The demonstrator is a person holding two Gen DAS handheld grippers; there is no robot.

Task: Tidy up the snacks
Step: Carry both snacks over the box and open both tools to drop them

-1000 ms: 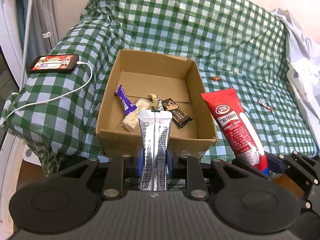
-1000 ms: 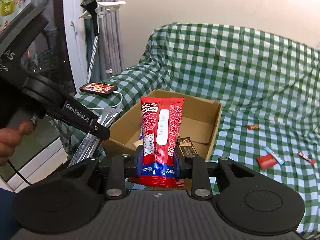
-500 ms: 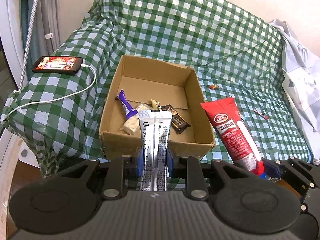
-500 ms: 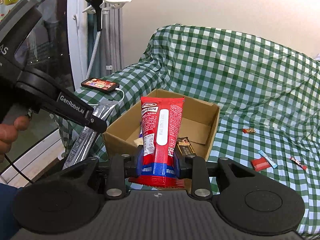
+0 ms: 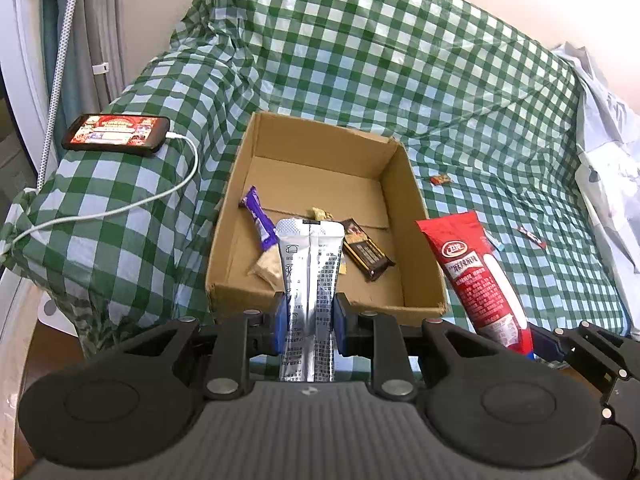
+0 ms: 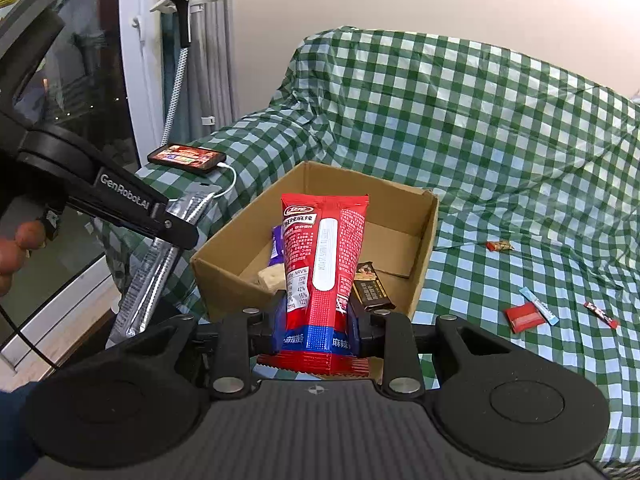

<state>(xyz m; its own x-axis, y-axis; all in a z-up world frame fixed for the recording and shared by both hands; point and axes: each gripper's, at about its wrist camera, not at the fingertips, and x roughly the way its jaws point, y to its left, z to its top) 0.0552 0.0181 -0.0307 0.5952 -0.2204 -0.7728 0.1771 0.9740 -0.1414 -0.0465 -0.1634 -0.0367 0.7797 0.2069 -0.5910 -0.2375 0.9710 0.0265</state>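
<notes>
An open cardboard box [image 5: 420,216] [image 6: 424,236] sits on a green checked sofa cover. It holds a purple bar [image 5: 259,224], a pale snack [image 5: 269,266] and a dark chocolate bar [image 5: 366,254]. My left gripper [image 5: 308,316] is shut on a silver packet [image 5: 310,280], held upright just in front of the box's near wall. My right gripper [image 6: 318,320] is shut on a red snack packet [image 6: 320,252] [image 5: 476,276], held to the right of the box's near corner. Small loose snacks [image 6: 524,316] [image 5: 440,179] lie on the cover to the right.
A phone [image 5: 116,134] on a white charging cable [image 5: 120,208] lies on the sofa arm at left. A window and a stand [image 6: 180,40] are beyond it. Crumpled white cloth [image 5: 608,168] lies at far right. The sofa's front edge drops to the floor under the grippers.
Both grippers have pulled back and risen slightly from the box, so it looks smaller and farther. Both still hold their packets.
</notes>
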